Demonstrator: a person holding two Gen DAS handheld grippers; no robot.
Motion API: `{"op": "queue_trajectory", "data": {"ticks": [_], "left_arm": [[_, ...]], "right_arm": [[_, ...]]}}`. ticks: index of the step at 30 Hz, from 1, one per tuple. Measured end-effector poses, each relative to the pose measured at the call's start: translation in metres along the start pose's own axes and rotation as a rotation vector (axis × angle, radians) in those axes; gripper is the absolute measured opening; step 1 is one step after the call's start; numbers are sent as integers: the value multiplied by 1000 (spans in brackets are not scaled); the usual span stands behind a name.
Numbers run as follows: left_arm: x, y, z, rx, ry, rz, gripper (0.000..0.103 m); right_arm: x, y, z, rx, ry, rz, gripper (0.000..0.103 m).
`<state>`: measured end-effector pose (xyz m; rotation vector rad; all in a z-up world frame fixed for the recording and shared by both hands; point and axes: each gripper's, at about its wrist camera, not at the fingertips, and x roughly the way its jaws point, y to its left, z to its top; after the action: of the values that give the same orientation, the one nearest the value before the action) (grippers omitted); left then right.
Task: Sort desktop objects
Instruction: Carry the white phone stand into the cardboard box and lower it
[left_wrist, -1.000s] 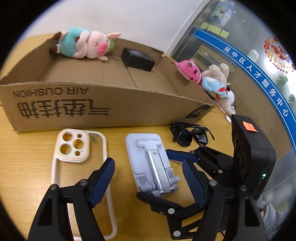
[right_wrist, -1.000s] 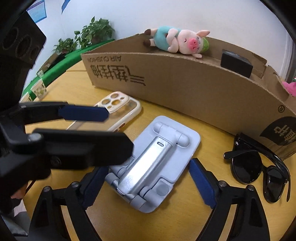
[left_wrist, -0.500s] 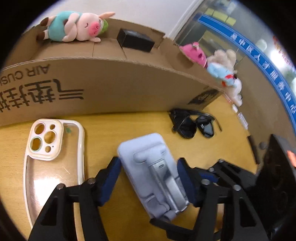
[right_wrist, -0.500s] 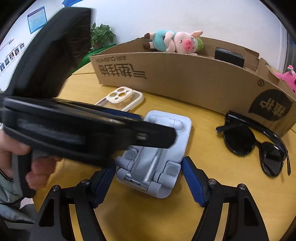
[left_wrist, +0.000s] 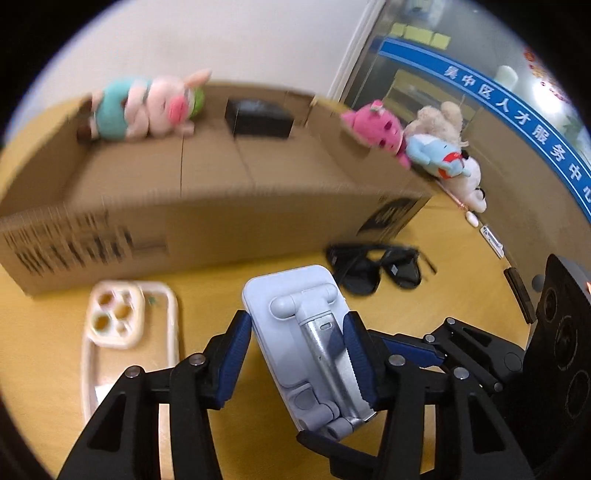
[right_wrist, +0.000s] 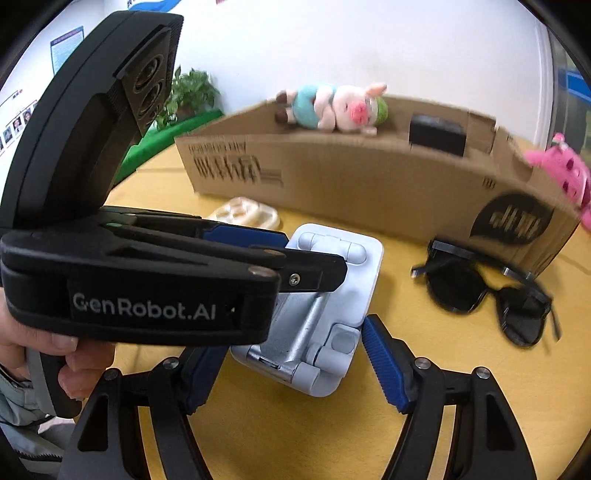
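Folded phone stand of pale grey-white plastic with a silver metal arm (left_wrist: 306, 339) is seen in the lower middle of the left wrist view, between the two blue-padded jaws of the left gripper (left_wrist: 301, 360). Its long axis runs up the frame, along the line of the fingers, and the short sides are met by the pads. These jaws are closing at this moment, and both pads appear to be pressed on the edges of the stand, so it is judged as grasped. Whether the stand is already lifted from the yellow wooden tabletop (left_wrist: 207, 288) cannot be told for sure.

In the right wrist view the same stand (right_wrist: 332, 295) is placed at the centre of the frame, and its near end is flanked by the right gripper (right_wrist: 291, 363). Those jaws are held apart; a gap is visible at the right pad, so nothing is gripped there. The left gripper (right_wrist: 317, 275) is entering from the left of that frame.

Open brown cardboard box (left_wrist: 207, 173) is lying above the stand in the frame, beyond its far end. The coming move is therefore judged to go forward and up, over the near wall of the box, with the left hand as carrier.
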<state>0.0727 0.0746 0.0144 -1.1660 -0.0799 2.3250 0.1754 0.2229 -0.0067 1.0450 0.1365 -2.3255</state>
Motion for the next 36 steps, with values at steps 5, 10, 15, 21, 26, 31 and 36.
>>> {"op": "queue_trajectory", "data": {"ticks": [5,10,15,21,26,31,36], "left_arm": [[-29,-10,33,40,-93,1,50],[-68,-17,81,100,-210,8,49],[-107,-17,130,159,-286,-70,7],[-128,-9,177,199,-312,-45,1],[-109,38,173,96,-244,-63,3],[-76,84,154,-10,-163,-50,3],[-68,108,145,-56,-134,-57,3]], "right_arm": [[-26,2,28,-25,-96,-24,71],[-56,3,75,-77,-202,-57,71],[-81,1,136,-100,-301,-68,71],[-87,24,202,-187,-361,-8,60],[-46,10,220,-117,-299,-3,60],[13,-17,203,-18,-177,26,60],[48,-31,185,19,-87,50,54]]}}
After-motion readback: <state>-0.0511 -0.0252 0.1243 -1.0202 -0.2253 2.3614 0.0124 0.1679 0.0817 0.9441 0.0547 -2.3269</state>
